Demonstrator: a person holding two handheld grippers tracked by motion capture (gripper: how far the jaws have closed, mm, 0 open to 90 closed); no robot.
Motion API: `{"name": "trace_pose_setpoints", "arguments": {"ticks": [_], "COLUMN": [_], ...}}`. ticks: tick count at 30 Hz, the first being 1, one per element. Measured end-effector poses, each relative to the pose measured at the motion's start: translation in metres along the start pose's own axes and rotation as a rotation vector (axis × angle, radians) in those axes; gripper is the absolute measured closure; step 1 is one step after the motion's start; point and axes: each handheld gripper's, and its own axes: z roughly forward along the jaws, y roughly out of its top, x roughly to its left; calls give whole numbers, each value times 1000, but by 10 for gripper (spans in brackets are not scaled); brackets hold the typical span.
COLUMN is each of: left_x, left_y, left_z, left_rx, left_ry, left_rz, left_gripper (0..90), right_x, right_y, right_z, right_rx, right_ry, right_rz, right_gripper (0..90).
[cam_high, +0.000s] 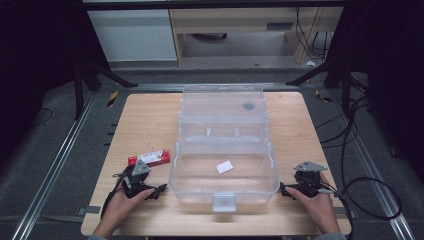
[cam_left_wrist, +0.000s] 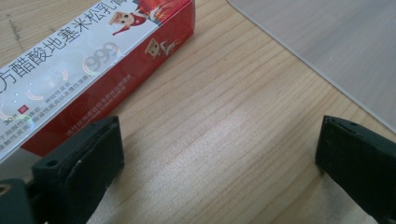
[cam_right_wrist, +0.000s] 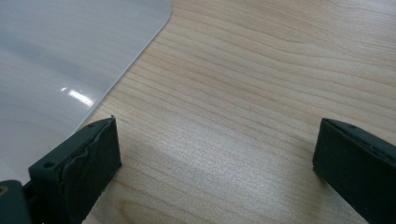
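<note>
Hands rest low on table, left gripper and right gripper gaping, flanking clear box.

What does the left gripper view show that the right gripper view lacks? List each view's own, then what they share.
Left gripper view alone: a red and white box with printed characters, lying on the table beside one jaw of the left gripper.
Right gripper view alone: a rounded corner of the clear bin, seen beside the right gripper.
Both: the wooden table, some clear plastic of the bin, and two black jaws standing wide apart with nothing between them.
</note>
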Motion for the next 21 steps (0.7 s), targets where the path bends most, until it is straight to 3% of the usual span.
{"name": "trace_pose_setpoints", "arguments": {"ticks": [3, 7, 9, 11, 12, 15, 16, 17, 18, 21], "left_x": [1, 2, 12, 24, 24, 46, 61, 61, 74, 83], "left_y": [-1, 8, 20, 26, 26, 31, 34, 34, 35, 36], "left_z": [-3, -13, -22, -26, -26, -27, -26, -26, -24, -21], "left_rx": [-3, -20, -25, -17, -17, 13, 23, 23, 21, 24], "left_ry": [-17, 10, 56, 75, 75, 100, 131, 131, 125, 105], "left_rz": [0, 38, 69, 81, 81, 81, 81, 81, 60, 47], "left_gripper": [43, 51, 52, 59, 59, 67, 72, 71, 69, 58], "right_x": [0, 0, 0, 0, 0, 0, 0, 0, 0, 0], "right_y": [0, 0, 0, 0, 0, 0, 0, 0, 0, 0], "right_z": [0, 0, 0, 0, 0, 0, 0, 0, 0, 0], "right_rx": [0, 0, 0, 0, 0, 0, 0, 0, 0, 0], "right_ry": [0, 0, 0, 0, 0, 0, 0, 0, -1, -2], "right_rz": [0, 0, 0, -1, -1, 0, 0, 0, 0, 1], "right_gripper": [12, 13, 12, 12, 12, 12, 12, 12, 12, 12]}}
